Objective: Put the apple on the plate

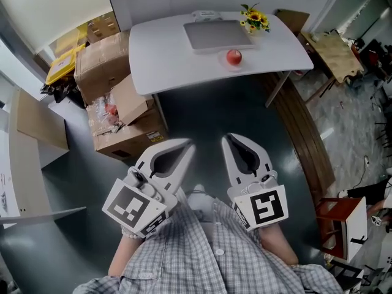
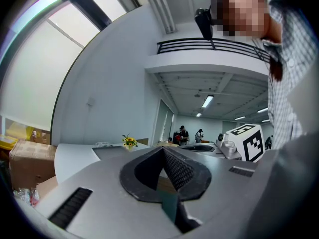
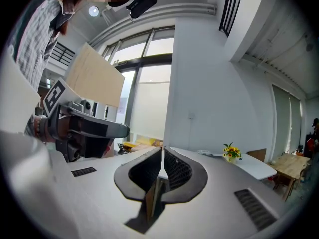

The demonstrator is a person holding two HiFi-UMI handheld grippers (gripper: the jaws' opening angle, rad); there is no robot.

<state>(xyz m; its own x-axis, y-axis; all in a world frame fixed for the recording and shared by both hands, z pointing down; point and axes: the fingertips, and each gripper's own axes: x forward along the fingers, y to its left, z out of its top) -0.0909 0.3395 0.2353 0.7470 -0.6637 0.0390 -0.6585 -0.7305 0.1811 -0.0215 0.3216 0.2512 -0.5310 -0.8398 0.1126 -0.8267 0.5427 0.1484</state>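
Two grippers, left gripper [image 1: 188, 146] and right gripper [image 1: 227, 138], both pressed together and empty, held level at the waist, likely because nothing is within reach. The apple [image 1: 234, 57] sits at twelve o'clock on the table [image 1: 165, 60], five o'clock off the grey tray [image 1: 214, 34].

Person, one: grey-and-white checked shirt [image 1: 208, 259], small white buttons down front; left gripper [image 1: 188, 146] and right gripper [image 1: 228, 139], pale grey tapering shells, black-rimmed teardrop openings, ribbed black pads; white marker cube [image 1: 133, 206] on each, black square patterns
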